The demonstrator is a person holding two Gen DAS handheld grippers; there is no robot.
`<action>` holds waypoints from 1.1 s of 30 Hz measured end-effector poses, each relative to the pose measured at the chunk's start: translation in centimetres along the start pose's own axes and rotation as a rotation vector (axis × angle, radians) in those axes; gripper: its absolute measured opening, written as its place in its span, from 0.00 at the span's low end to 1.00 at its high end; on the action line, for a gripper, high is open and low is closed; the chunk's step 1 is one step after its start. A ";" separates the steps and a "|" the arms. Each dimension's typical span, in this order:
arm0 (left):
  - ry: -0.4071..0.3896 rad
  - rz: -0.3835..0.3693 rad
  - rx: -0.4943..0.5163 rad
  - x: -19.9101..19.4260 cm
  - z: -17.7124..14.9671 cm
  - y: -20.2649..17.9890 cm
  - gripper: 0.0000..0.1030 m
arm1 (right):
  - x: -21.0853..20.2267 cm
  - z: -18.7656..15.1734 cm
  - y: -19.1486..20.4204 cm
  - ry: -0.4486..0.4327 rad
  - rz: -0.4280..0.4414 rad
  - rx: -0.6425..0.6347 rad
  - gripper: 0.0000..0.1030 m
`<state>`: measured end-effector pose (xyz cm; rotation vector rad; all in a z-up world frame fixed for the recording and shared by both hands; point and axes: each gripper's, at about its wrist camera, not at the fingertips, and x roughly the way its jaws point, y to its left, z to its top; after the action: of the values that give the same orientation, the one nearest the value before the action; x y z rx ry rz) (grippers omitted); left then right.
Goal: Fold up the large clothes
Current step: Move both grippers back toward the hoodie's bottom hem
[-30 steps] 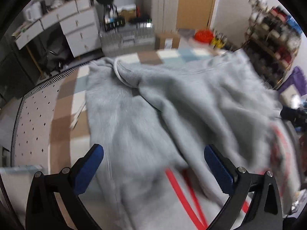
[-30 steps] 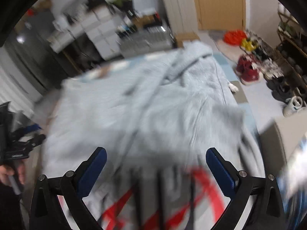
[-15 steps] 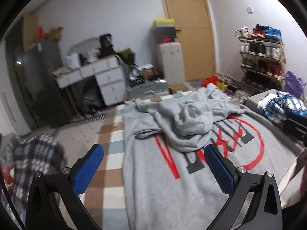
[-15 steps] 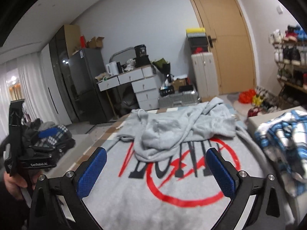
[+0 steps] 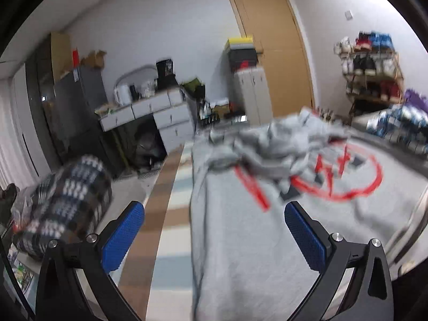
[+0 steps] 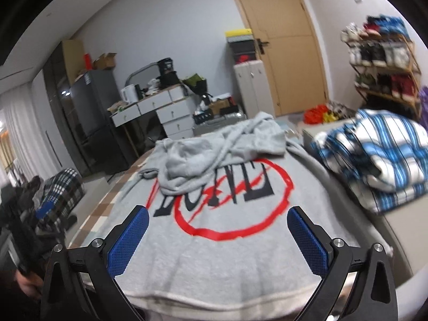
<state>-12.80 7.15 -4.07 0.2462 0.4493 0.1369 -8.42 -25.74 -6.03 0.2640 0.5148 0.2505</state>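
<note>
Grey hoodie [image 6: 227, 240] spread print-up on tabletop [image 5: 149, 240], sleeves and hood heaped at far end. My left gripper [image 5: 214, 235], right gripper [image 6: 218, 235]: jaws of both wide apart, holding nothing, above near hem. Risks, my guess: pinching single layer at hem drags whole body; heap gets trapped inside fold; blurred left view may spoil aim. Count: one hoodie, one blue plaid bundle [image 6: 374, 157] at right, one dark checked bundle [image 5: 67, 198] at left.

A checked mat [image 5: 163, 214] in brown, blue and white squares carries the grey sweatshirt [image 6: 227, 254], spread flat with its red print up. Its far part lies bunched in a heap.
</note>
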 end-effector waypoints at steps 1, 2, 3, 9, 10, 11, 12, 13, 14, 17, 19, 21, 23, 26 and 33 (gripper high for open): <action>0.020 -0.021 -0.018 0.3 0.1 0.4 0.99 | -0.1 -0.2 -0.3 0.004 -0.002 0.005 1.00; 0.003 -0.059 -0.045 0.2 0.3 1.0 0.99 | -0.2 -0.2 -0.6 0.010 -0.004 0.008 1.00; -0.005 -0.053 -0.053 0.2 0.4 1.3 0.99 | -0.1 -0.2 -0.9 0.014 -0.008 0.008 1.00; 0.147 -0.125 -0.186 2.3 0.3 3.3 0.99 | 1.9 -0.2 -2.4 0.084 -0.024 0.095 1.00; 0.182 -0.162 -0.220 2.5 -0.1 3.5 0.99 | 2.2 -0.3 -2.4 0.092 -0.027 0.096 1.00; 0.230 -0.201 -0.261 2.9 -0.4 3.9 0.99 | 2.4 -0.4 -2.3 0.099 -0.031 0.091 1.00; 0.280 -0.235 -0.297 3.1 -0.7 4.3 0.99 | 2.4 -0.4 -2.1 0.103 -0.032 0.078 1.00; 0.310 -0.267 -0.307 3.1 -0.9 4.4 0.99 | 2.3 -0.5 -1.8 0.100 -0.028 0.065 1.00; 0.336 -0.305 -0.310 3.0 -1.2 4.4 0.99 | 2.1 -0.6 -1.5 0.094 -0.022 0.047 1.00; 0.388 -0.356 -0.342 2.2 -2.3 4.6 0.99 | 2.2 -0.6 -0.7 0.094 -0.009 0.007 1.00; 0.434 -0.401 -0.353 1.6 -3.1 4.7 0.99 | 2.6 -0.7 -0.3 0.110 -0.006 -0.009 1.00; 0.462 -0.424 -0.341 1.1 -3.7 4.6 0.99 | 2.8 -0.9 0.2 0.117 0.004 -0.027 1.00; 0.491 -0.396 -0.276 0.6 -4.2 3.9 0.99 | 2.8 -1.0 0.6 0.121 0.005 -0.055 1.00; 0.597 -0.217 -0.126 0.6 -4.9 2.0 0.99 | 2.9 -1.3 1.3 0.133 0.006 -0.091 1.00; 0.673 -0.339 -0.103 1.7 -6.1 1.2 0.99 | 2.6 -1.2 1.5 0.127 0.025 -0.098 1.00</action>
<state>-14.12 9.88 -9.80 0.0119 1.1411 -0.0965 -7.13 -23.30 -7.77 0.1603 0.6236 0.3175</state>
